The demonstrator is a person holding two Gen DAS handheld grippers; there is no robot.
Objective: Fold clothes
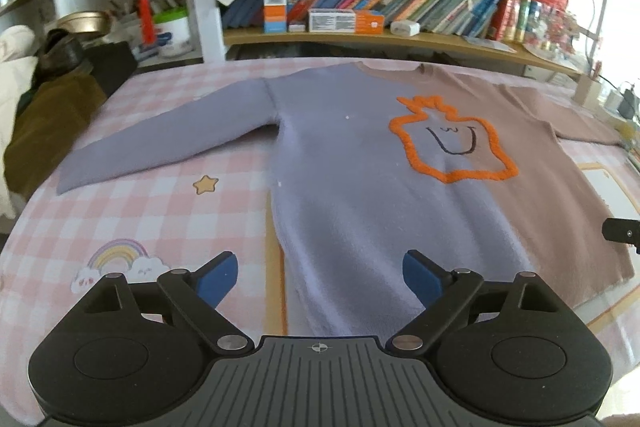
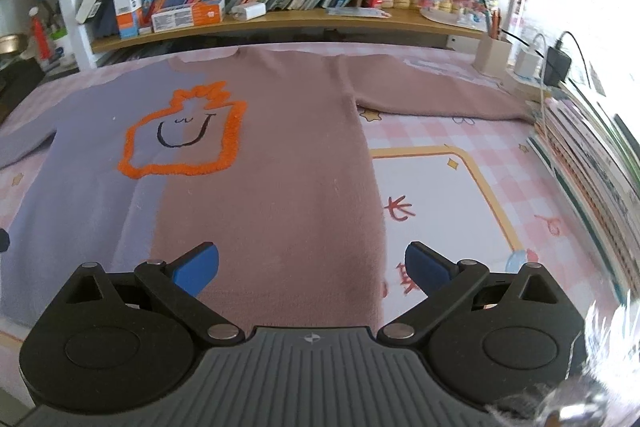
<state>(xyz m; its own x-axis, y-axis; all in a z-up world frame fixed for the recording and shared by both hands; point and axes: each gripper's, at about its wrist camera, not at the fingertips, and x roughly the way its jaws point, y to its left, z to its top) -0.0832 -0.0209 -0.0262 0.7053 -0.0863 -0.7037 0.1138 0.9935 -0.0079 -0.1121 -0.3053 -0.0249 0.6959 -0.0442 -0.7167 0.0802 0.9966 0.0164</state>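
A two-tone sweater [image 1: 340, 163] lies flat and face up on the pink checked cloth [image 1: 160, 211], its left half lilac, its right half dusty pink, with an orange outlined smiling figure [image 1: 452, 143] on the chest. Both sleeves are spread out sideways. My left gripper [image 1: 320, 279] is open and empty, hovering over the lilac hem. In the right wrist view the sweater [image 2: 272, 179] fills the middle. My right gripper [image 2: 312, 267] is open and empty above the pink hem, near the sweater's right side edge.
A bookshelf [image 1: 360, 39] full of books runs along the far edge. Dark clothes [image 1: 48, 115] are piled at the left. A pencil holder [image 2: 494, 55], charger and cables [image 2: 556, 61] and stacked books [image 2: 592, 167] sit at the right edge.
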